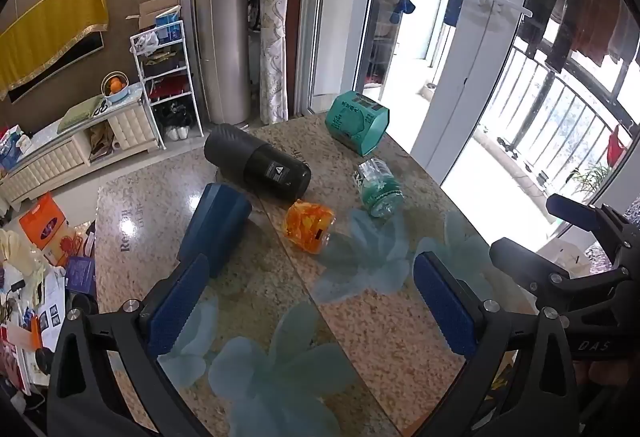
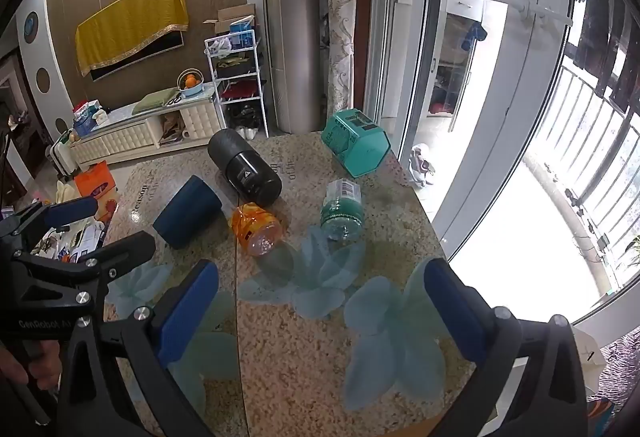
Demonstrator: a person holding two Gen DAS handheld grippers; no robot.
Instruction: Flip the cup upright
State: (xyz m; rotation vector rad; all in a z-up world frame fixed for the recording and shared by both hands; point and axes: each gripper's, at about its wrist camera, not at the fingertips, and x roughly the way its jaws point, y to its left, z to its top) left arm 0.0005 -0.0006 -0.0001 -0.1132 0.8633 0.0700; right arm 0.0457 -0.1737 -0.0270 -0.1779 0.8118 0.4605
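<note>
Left gripper: blue-padded fingers spread wide, holding nothing, above the table.
Right gripper: fingers likewise spread, empty.
Landmark: black ribbed cylindrical flask lying on the speckled stone table.
Cups: dark blue faceted cup on its side just left of the flask; orange clear plastic cup touching the flask's near end; green clear cup further right; teal hexagonal box beyond.
Risk: round cups may roll off the glossy top if nudged; thin plastic could buckle under a hard squeeze.

Bright window glare, fisheye-warped edges
</note>
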